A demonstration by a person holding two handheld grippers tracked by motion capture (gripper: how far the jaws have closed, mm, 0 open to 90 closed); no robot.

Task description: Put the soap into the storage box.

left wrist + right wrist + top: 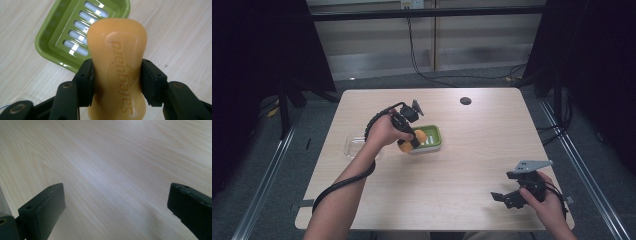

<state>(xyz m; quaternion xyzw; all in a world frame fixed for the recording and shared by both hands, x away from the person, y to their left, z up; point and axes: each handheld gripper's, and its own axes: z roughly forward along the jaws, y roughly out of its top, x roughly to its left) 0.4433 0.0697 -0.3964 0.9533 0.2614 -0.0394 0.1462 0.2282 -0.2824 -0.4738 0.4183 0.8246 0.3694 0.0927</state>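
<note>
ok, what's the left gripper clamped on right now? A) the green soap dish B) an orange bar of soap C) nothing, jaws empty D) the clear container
B: in the left gripper view the left gripper has both jaws pressed against the sides of the orange bar of soap, with the green soap dish lying free on the table beyond it.

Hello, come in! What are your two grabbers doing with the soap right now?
Left gripper shut on the orange soap, by the green soap dish. Right gripper open, jaws wide over bare table. Nothing blocking the dish.
</note>
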